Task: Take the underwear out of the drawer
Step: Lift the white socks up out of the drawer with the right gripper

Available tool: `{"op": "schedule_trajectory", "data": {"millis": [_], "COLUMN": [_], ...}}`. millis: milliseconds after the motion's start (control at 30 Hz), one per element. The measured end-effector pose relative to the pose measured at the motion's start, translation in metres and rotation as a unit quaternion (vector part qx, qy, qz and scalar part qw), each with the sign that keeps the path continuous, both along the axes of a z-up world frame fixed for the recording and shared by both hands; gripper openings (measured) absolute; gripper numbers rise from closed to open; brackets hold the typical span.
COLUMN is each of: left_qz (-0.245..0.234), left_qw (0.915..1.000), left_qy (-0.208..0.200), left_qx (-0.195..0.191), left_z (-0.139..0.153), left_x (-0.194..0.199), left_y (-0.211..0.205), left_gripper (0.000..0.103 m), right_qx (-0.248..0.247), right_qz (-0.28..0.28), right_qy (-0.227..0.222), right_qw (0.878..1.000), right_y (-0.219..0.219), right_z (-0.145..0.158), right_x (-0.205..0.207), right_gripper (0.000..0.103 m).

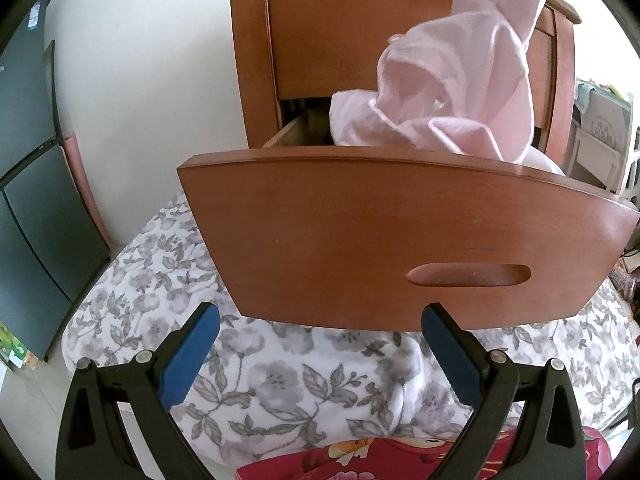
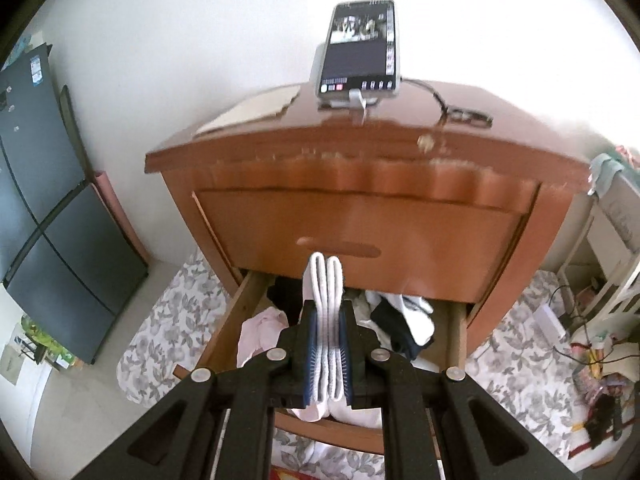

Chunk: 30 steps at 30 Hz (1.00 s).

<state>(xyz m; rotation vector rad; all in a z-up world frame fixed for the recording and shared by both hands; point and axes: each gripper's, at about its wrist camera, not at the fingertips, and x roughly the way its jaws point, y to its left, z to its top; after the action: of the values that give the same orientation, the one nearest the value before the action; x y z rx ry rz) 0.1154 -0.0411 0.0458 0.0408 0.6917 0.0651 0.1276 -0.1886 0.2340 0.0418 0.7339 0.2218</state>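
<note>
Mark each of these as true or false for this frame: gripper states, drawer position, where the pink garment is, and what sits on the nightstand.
1. The right gripper is shut on the pink underwear. True; its white waistband is pinched between the blue pads.
2. The left gripper is holding the drawer front. False; it is open and empty, below the lower drawer.
3. The lower drawer is pulled out. True; clothes show inside it.
4. The upper drawer is also pulled out. False; it sits closed.
5. A phone stands on top of the nightstand. True.
6. The underwear lies fully flat inside the drawer. False; it is lifted and hanging above the drawer.
</note>
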Motion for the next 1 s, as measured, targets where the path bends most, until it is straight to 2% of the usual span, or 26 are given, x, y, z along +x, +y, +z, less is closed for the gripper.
{"op": "schedule_trajectory", "data": {"millis": [300, 533, 667, 1000], "left_qz": [-0.001, -0.003, -0.003, -0.002], "left_qw": [1.0000, 1.0000, 1.0000, 1.0000], "left_qy": [0.002, 0.005, 0.007, 0.006], "left_qx": [0.002, 0.002, 0.001, 0.000], "left_z": [0.000, 0.001, 0.000, -0.001], "left_x": [0.000, 0.001, 0.001, 0.002], "left_y": [-0.001, -0.001, 0.000, 0.000], "left_gripper": [0.101, 0.101, 0.101, 0.101], "right_qx": [-0.020, -0.032, -0.029, -0.034], "right_qz": [-0.015, -0.036, -0.043, -0.045], "right_qy": [-0.029, -0.080, -0.089, -0.081], "right_qw": [0.999, 0.996, 0.995, 0.995], "right_y": [-0.004, -0.008, -0.011, -0.016], "right_z": [0.031, 0.067, 0.084, 0.085], "right_x": [-0.008, -0.011, -0.007, -0.023], "right_gripper": [0.011, 0.011, 0.011, 0.011]}}
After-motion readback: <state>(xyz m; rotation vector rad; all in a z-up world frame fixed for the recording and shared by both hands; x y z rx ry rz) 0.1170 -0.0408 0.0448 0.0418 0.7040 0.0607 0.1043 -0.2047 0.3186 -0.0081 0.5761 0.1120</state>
